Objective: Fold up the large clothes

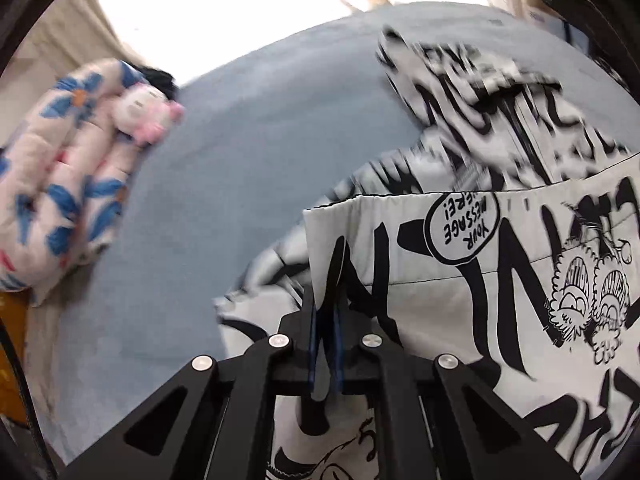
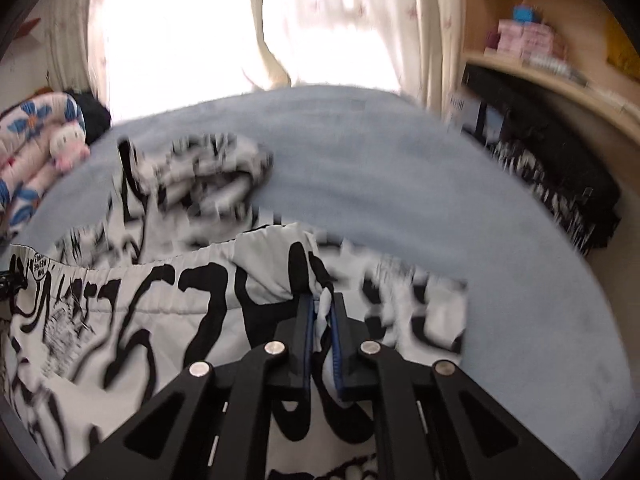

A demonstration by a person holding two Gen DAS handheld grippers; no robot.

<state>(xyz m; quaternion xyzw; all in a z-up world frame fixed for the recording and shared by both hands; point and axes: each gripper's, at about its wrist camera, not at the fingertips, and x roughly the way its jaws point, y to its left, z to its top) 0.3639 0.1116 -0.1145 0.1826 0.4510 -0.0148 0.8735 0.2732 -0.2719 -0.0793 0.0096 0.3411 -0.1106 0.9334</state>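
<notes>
Left gripper [image 1: 325, 280] jaws closed on the hemmed edge of the black-and-white comic-print garment [image 1: 480, 280]; cloth corner pinched between the blue pads, the printed panel hanging to the jaws' right. Right gripper [image 2: 321, 308] jaws also closed, a bunched fold of the same garment [image 2: 160, 320] caught between them, with only a small white tuft showing in the gap. The rest of it trails ahead of both jaws across the blue bedspread [image 2: 400, 160], rumpled at the far end. Risks, as judged: the right pinch looks shallow, so tension could slip it free; uneven lifting would skew the fold; the dragging far end may snag or sweep toward the floral quilt [image 1: 60, 184] and plush toy [image 1: 144, 116] left of the jaws.
</notes>
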